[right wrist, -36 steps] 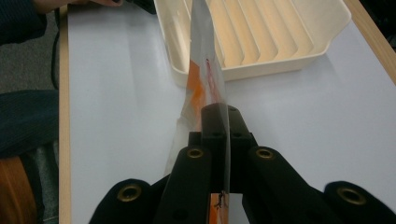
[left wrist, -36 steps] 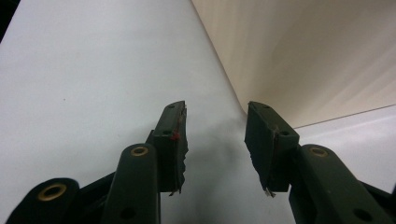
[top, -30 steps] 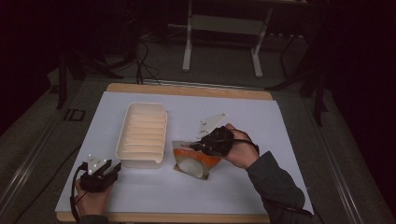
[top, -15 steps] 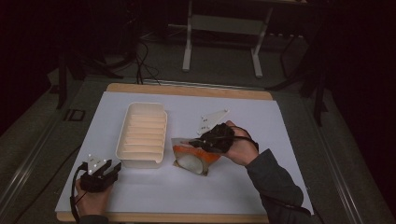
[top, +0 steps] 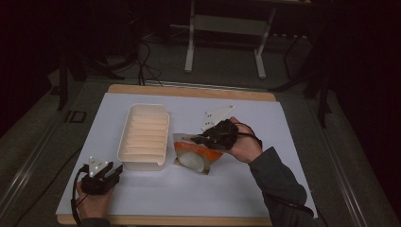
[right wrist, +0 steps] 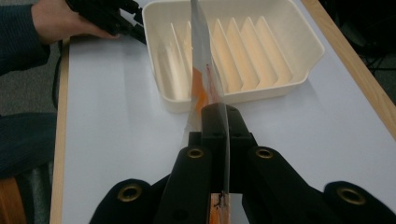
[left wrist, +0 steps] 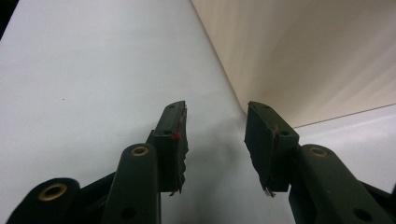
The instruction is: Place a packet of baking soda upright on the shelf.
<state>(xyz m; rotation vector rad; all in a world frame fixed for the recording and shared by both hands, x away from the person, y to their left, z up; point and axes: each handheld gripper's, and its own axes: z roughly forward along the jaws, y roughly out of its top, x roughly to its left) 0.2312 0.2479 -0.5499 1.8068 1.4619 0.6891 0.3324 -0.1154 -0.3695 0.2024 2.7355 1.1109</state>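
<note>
— Dark room all around, cables and a metal stand lying beyond the far edge; what are you working on?

— I'm working at the white table, the biggest thing in front of me. Next largest is the cream slotted tray, sitting left of centre with its ribs running across it.

— And the thing you're handling?

— I'm holding an orange-and-white pouch just right of the tray, near its near corner. My right gripper is clamped flat on its edge, jaws pressed together on the thin film; in the right gripper view the pouch is standing on edge, pointing at the tray's slots.

— Has anything shifted in the last second?

— Only slightly: I'm nudging the pouch a touch leftward, closer to the tray. I'm judging that I'm lining it up to slide into a slot, though it is not in one yet.

— Your other hand?

— My left gripper is resting at the near-left, jaws apart and gripping nothing, its tips pointing just beside the tray's wall.
</note>
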